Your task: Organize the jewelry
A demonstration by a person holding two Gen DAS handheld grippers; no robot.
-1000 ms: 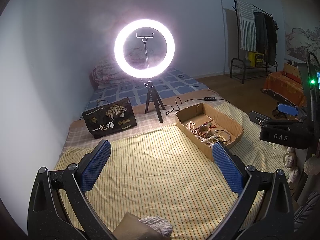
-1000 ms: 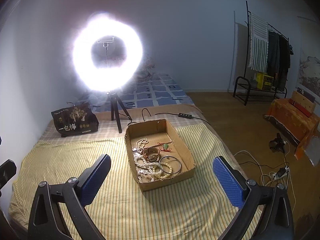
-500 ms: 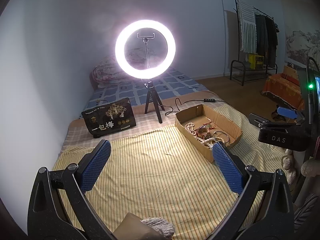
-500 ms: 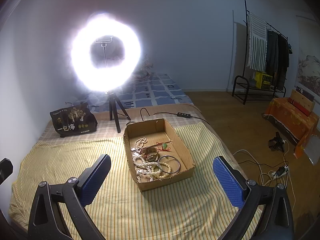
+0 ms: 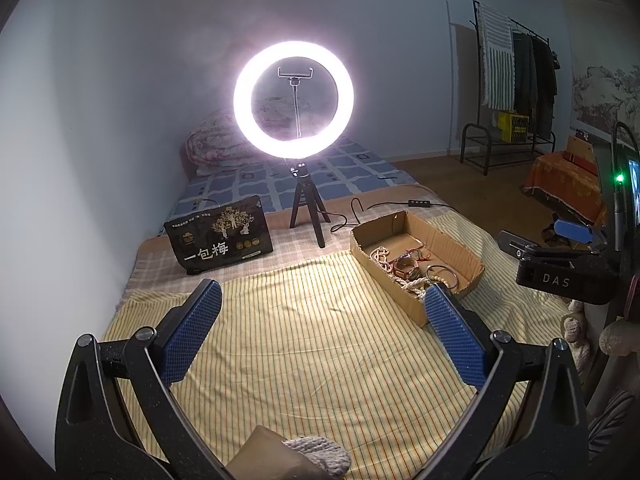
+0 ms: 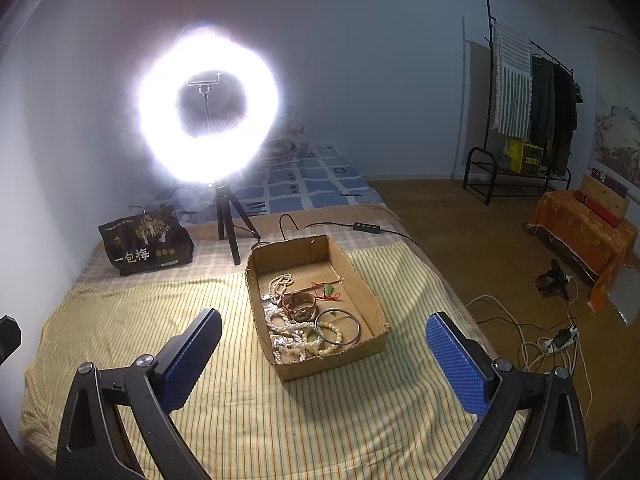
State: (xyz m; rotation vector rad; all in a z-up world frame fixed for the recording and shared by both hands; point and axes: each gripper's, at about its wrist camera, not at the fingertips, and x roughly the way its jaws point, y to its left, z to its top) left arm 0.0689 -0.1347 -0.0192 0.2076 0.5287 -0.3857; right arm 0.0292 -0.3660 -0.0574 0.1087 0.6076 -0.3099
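An open cardboard box lies on the yellow striped bedcover. Inside it sits a tangle of jewelry: white bead strands, a brown bangle, a thin metal bangle and a red cord with a green charm. My right gripper hovers open just in front of the box, nothing between its blue pads. My left gripper is open over the bare cover, left of the box, with its right pad hiding the box's near corner. The right gripper's body shows at the left view's right edge.
A bright ring light on a small tripod stands behind the box. A black printed bag lies at the back left. A cable with an inline switch runs past the box. Floor cables and a clothes rack are to the right.
Both views have shifted slightly: the box sits a little nearer the centre of the right wrist view. Both grippers stay open; nothing was picked up.
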